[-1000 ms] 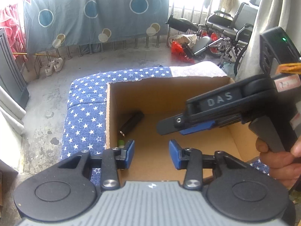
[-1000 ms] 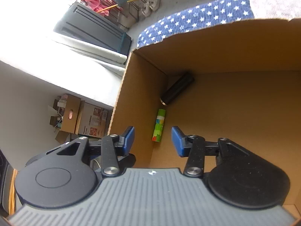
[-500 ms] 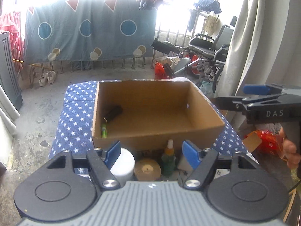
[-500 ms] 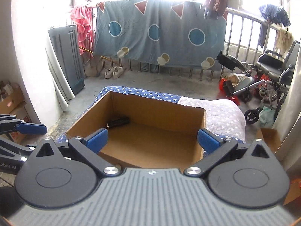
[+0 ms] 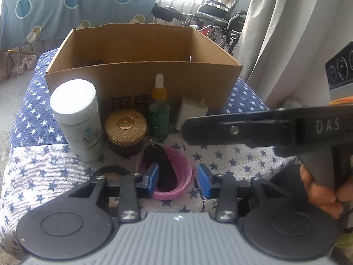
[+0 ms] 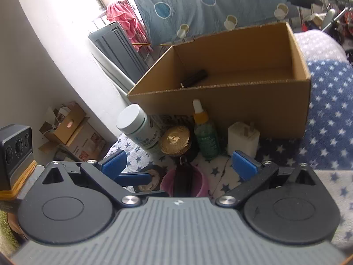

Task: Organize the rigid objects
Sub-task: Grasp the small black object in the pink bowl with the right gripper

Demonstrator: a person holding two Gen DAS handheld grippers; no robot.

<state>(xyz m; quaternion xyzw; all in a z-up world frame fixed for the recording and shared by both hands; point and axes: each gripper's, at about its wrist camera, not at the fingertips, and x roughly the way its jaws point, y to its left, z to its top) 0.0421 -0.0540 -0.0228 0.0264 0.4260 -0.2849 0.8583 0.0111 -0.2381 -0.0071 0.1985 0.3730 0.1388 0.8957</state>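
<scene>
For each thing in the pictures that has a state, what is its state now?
cardboard box: open at the top, dark tube inside
white bottle: upright, capped
dropper bottle: upright, capped
gold-lidded jar: upright, lid on
left gripper: closing, pads not pressing the pink ring
right gripper: open wide, empty

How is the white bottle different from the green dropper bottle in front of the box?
The white bottle is wide, opaque, with a flat white cap; the green dropper bottle is slimmer, see-through, with a yellow collar and pale bulb. Both stand upright before the cardboard box.
</scene>
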